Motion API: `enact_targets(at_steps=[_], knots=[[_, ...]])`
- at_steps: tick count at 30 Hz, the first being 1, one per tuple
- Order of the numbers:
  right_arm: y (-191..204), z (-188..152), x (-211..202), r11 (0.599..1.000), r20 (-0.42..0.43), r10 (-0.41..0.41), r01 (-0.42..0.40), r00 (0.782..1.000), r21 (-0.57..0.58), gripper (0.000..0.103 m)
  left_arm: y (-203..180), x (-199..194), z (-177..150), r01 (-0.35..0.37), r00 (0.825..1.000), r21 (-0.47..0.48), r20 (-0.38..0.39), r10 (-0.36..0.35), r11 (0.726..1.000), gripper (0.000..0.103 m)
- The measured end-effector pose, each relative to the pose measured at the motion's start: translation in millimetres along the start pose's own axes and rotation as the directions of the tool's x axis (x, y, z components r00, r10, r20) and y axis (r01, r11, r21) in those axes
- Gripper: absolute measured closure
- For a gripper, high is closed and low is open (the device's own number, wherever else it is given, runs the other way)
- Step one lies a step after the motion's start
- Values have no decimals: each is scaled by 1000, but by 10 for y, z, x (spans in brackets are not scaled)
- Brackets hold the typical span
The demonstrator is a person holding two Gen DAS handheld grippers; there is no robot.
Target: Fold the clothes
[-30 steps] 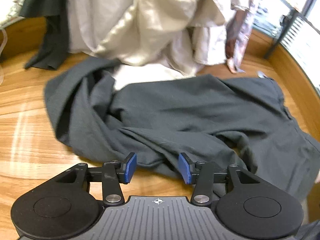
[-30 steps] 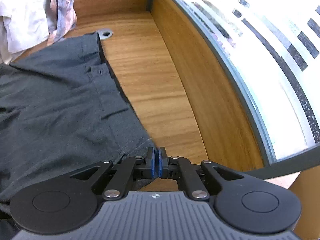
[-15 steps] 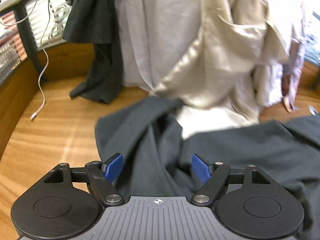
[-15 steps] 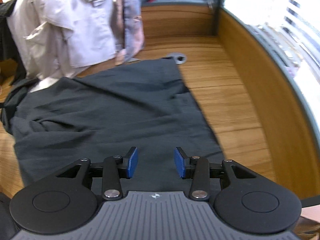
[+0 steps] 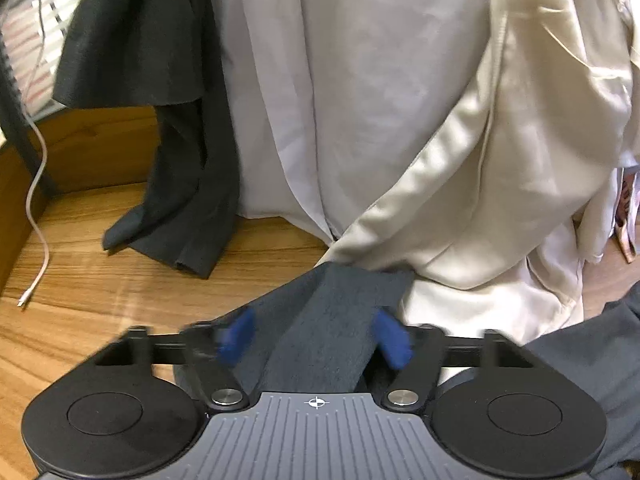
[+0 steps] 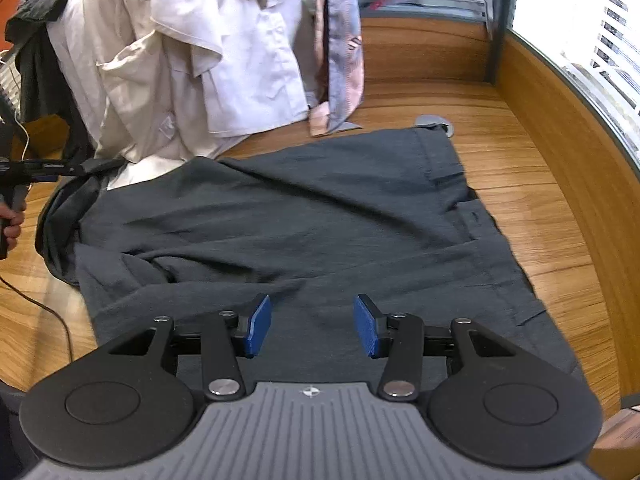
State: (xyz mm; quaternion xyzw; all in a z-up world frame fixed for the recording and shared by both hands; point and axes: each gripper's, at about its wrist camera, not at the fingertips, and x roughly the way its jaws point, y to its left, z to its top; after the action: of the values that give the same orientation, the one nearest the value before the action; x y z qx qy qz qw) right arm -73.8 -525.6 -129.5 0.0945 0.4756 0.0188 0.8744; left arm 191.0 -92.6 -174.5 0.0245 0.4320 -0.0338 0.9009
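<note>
A dark grey garment [image 6: 300, 208] lies spread and wrinkled on the wooden table [image 6: 520, 200], its waistband to the right. My right gripper [image 6: 312, 326] is open just above the garment's near edge, with nothing between its blue pads [image 6: 256, 328]. In the left wrist view, a raised fold of the same garment [image 5: 340, 292] runs between the parted fingers of my left gripper [image 5: 316, 336], which is open and motion-blurred. In the right wrist view, the left gripper [image 6: 44, 168] shows at the garment's far left end, held by a hand [image 6: 10, 224].
A heap of cream and white clothes [image 5: 400, 120] hangs behind the garment, with another dark garment [image 5: 180, 140] to its left and a pink-blue patterned cloth [image 6: 340, 40] to its right. A white cable [image 5: 38, 200] trails at left. A raised wooden rim [image 6: 560, 120] and a window bound the right.
My right gripper let go of the garment's corner, opened and swung left to face the garment. My left gripper moved left to the garment's far end, where a fold now sits between its fingers.
</note>
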Motion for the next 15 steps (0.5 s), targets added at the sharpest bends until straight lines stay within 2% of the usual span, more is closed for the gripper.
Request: enact_targets(at_steps=[1,2,5,9,15], knots=[[59,6,7,1000,0,3,-3,1000,-3,51,38,-5,3,16,1000,-10,-1,-16,1000,89],[117,13,15,1000,0,6,-6,1000,-6,51,76,-10,6,33,999,-19,-1,-33,999,97],[293,57,63,999,-11,23,-24,1000,-43,51,218,-213,-8,41,998,-37,52,-39,998,97],[568,152,159,992,-29,90,-92,996,-83,51,646,-591,-74,71,993,-149,105,-55,986,98],[1121,262,348,975,-35,155,-159,987,-158,51,1345,-1052,-414,71,994,-272,94,-47,960,99]])
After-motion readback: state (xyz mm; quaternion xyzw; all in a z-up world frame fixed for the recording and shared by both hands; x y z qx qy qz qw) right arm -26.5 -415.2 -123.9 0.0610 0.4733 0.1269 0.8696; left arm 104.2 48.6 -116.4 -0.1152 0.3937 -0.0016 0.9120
